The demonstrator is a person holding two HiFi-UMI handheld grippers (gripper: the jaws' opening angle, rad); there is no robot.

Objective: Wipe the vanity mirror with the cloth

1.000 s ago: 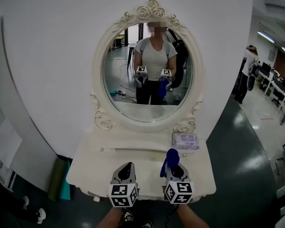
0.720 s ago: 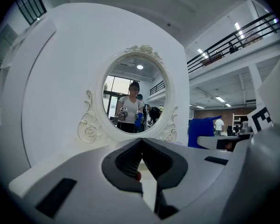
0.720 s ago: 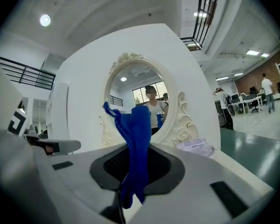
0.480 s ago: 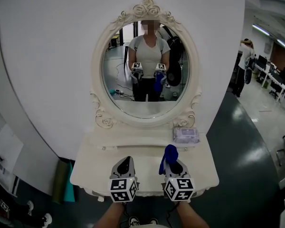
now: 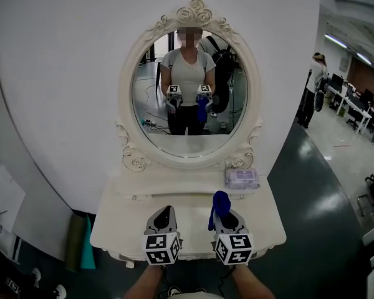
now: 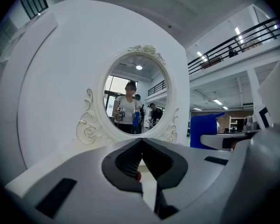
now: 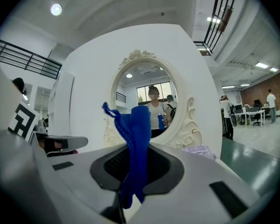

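**Cloth pinched, glass not yet touched**

My right gripper [image 5: 225,217] has its jaws clamped on the blue cloth [image 7: 136,139], which sticks up past the tips in a soft bunch. My left gripper [image 5: 167,212] has its jaws pressed together on nothing. Both hover over the white counter [image 5: 124,220], well short of the oval vanity mirror [image 5: 187,98]. The cloth looks light and floppy. I judge a hold low on the bunch suits, leaving a loose pad for gentle strokes on the fragile glass.
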